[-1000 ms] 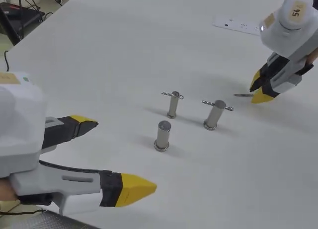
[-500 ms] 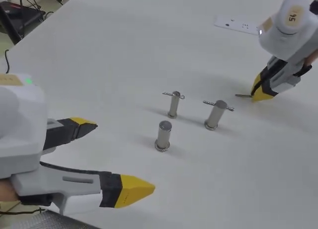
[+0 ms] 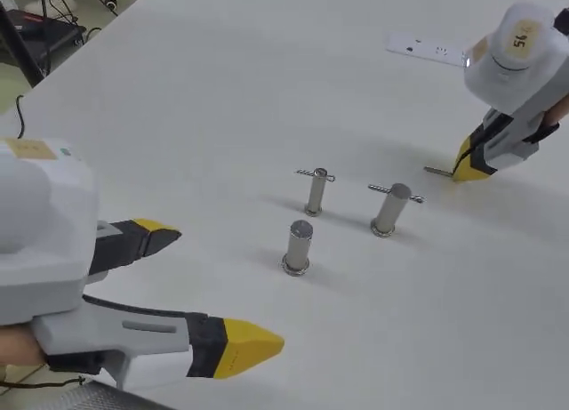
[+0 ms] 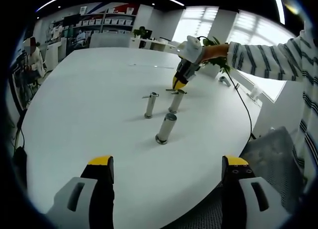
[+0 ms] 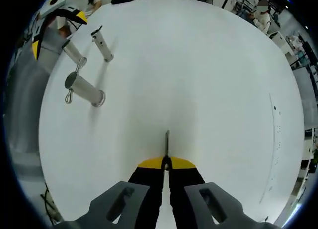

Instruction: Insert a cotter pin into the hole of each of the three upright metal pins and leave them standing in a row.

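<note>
Three upright metal pins stand on the white table. The back pin (image 3: 316, 191) and the right pin (image 3: 388, 209) each carry a cotter pin through the top. The front pin (image 3: 297, 247) has none. My right gripper (image 3: 465, 169) is at the far right with its tips down at the table, shut on the end of a loose cotter pin (image 3: 436, 171), which sticks out ahead of the jaws (image 5: 167, 141). My left gripper (image 3: 213, 290) hovers open near the front edge, holding nothing, and points at the pins (image 4: 166, 128).
A white power strip (image 3: 425, 47) lies at the back right of the table (image 3: 196, 99). A grey chair (image 4: 271, 149) stands off the table's right edge in the left gripper view. Chairs and cables sit beyond the far left corner.
The right gripper's jaws have come together on the loose cotter pin at the table. The left gripper and the three pins have stayed put.
</note>
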A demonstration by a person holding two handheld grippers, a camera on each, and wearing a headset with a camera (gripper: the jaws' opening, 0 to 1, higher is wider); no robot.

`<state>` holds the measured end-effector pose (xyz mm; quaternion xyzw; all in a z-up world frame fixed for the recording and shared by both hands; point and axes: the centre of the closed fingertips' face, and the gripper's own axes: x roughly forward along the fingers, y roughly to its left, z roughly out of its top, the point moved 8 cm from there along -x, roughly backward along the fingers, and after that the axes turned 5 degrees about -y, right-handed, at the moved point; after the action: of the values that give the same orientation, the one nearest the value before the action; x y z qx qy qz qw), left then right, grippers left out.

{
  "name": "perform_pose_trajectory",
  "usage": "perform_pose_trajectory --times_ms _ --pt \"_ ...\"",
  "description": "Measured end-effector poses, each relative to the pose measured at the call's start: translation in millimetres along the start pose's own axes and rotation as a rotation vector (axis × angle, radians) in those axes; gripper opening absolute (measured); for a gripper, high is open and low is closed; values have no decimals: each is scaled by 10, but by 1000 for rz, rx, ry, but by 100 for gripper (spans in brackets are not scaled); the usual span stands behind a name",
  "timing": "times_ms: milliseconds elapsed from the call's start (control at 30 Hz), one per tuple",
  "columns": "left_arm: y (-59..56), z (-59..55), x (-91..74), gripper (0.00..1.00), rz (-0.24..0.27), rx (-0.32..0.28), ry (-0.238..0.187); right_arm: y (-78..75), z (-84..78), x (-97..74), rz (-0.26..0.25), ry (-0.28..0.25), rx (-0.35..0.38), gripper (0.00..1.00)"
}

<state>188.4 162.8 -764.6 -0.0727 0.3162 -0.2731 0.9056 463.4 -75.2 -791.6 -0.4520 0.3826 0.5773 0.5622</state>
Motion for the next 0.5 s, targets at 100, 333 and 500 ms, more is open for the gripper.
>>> perform_pose_trajectory --times_ms 100,333,500 --pt "-7 -1 11 89 -5 4 7 -31 -15 13 -16 -2 1 3" --pt "-1 65 4 90 -1 9 12 12 -19 4 -42 15 -28 3" --pt "22 101 -45 89 11 19 6 63 -31 -59 -57 22 -29 2"
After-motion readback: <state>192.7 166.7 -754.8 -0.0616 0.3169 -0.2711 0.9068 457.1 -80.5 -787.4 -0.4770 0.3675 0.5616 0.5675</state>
